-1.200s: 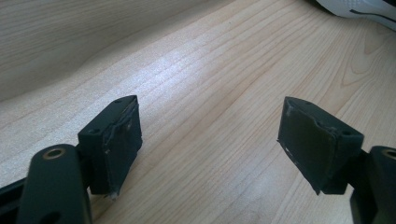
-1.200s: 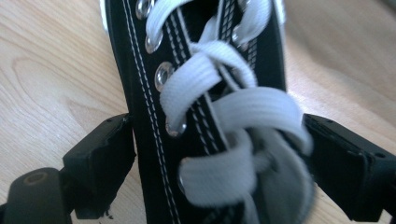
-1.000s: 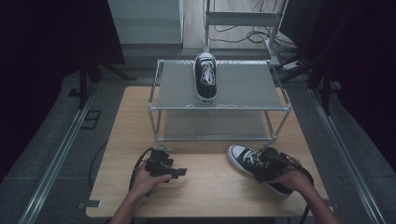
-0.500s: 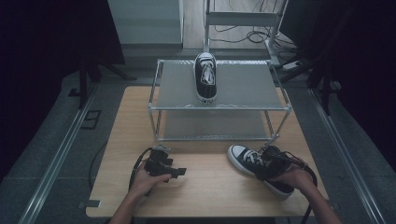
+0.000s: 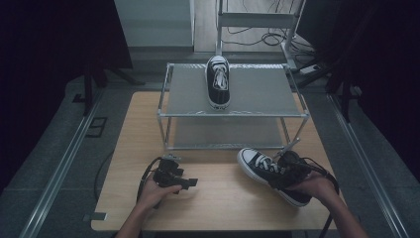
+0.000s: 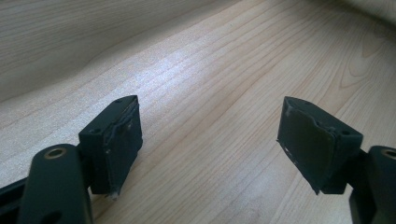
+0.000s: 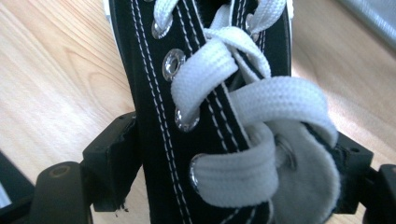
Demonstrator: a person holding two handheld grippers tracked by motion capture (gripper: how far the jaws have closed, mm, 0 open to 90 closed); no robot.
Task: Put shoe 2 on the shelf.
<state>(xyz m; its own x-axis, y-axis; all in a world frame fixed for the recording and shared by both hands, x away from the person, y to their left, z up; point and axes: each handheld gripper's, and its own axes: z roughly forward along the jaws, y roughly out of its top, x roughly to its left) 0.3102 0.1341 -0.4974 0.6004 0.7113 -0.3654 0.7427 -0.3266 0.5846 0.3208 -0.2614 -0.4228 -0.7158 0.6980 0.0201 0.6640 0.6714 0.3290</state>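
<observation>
One shoe (image 5: 218,82) already stands on top of the rack (image 5: 262,94). The second shoe (image 5: 270,173) is in front of the rack, on the surface (image 5: 223,198), and the right tongs (image 7: 233,177) are clamped on its laced upper. I judge it must go to the rack next. The left tongs (image 6: 210,149) are apart, holding nothing. No brand or writing is readable.

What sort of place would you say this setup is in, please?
Probably a lab or recording studio rather than a home: a bare wooden table carries a metal wire shelf with one sneaker staged on it, dark curtains hang at the sides, and loose cables lie on the floor behind.
</observation>
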